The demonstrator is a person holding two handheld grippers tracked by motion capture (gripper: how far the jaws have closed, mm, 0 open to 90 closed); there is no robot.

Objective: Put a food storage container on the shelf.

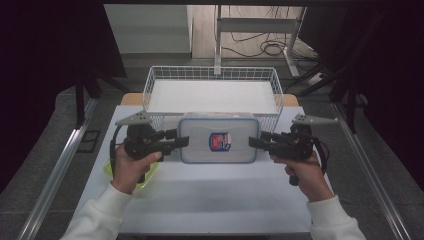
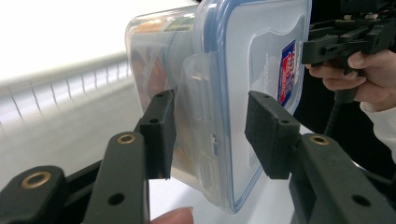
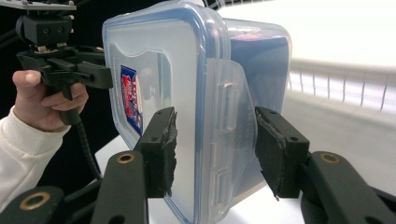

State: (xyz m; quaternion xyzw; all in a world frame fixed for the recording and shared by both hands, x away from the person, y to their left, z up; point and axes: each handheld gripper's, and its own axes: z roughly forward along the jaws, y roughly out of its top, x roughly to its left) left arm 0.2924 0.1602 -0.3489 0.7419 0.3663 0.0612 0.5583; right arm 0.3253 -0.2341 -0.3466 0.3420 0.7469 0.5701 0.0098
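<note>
My left gripper (image 2: 210, 135) and right gripper (image 3: 215, 149) each straddle an end latch of the lidded container (image 1: 218, 137), jaws parted, gripping nothing yet. It sits on the desk (image 1: 210, 200) before the wire basket (image 1: 150, 85), ready for a two-sided lift.

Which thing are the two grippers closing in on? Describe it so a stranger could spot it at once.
Start at the white wire basket at the table's far edge. Directly in front of it sits a clear plastic food container, between the left gripper and right gripper. Its blue-rimmed clip-lock lid with a red and blue label sets it apart.
</note>
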